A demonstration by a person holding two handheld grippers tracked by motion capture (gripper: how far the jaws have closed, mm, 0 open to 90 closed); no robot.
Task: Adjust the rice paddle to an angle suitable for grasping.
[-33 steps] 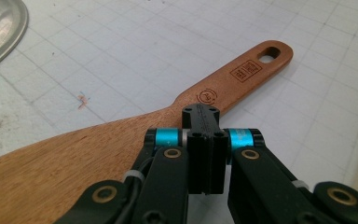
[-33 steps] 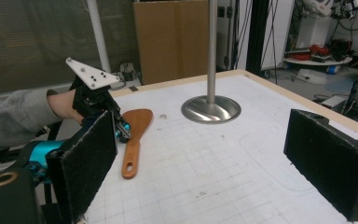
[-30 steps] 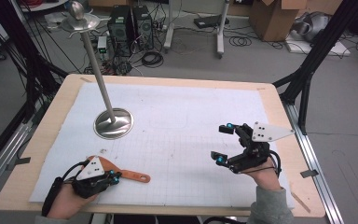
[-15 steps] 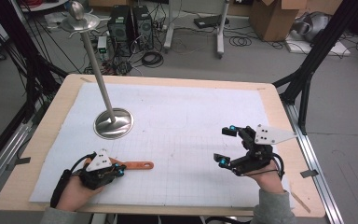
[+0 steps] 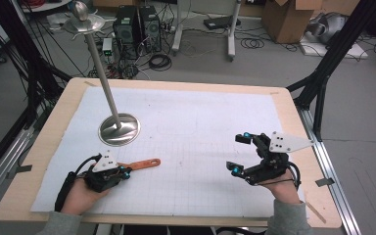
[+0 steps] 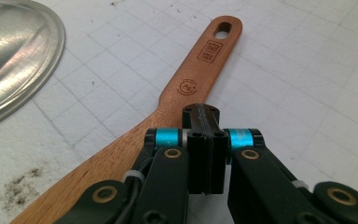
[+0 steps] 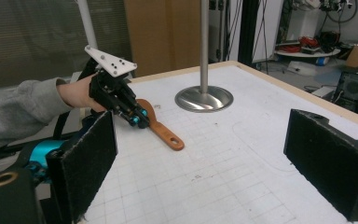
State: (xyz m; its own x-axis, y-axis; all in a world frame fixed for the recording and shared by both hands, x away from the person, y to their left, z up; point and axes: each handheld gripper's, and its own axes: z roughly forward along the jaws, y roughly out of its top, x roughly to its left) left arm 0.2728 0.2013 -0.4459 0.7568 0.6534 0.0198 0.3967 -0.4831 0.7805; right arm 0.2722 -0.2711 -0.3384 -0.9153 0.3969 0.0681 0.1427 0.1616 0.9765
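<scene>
In the high view, the wooden spatula (image 5: 139,164) is lying flat on the white grid sheet (image 5: 191,147) at the near left of the table (image 5: 293,112). Its long axis is running left to right, the handle end with the hanging hole pointing right and slightly far. The left gripper (image 5: 122,171) is sitting over the broad blade end, while the right gripper (image 5: 238,154) is hovering well apart at the near right, its jaws standing wide with nothing between them. A metal stand (image 5: 119,129), a round base with a tall pole, is standing just beyond the spatula, and computer towers (image 5: 137,24), cables and cardboard boxes are crowding the grey floor beyond the table.

The left gripper view is showing what the high view is hiding: the left gripper's (image 6: 200,122) jaws are pressed together, poised over the spatula (image 6: 186,88) where the blade narrows into the handle; whether they are touching the wood I cannot tell. Stamped marks and the oval hole are showing on the handle, and the stand's rim (image 6: 23,56) is gleaming at the far left.

The right gripper view is looking across the table between its own wide-open black pads (image 7: 86,158), catching the other gripper (image 7: 137,116) low over the spatula (image 7: 161,127), with the stand (image 7: 204,98) beyond.
</scene>
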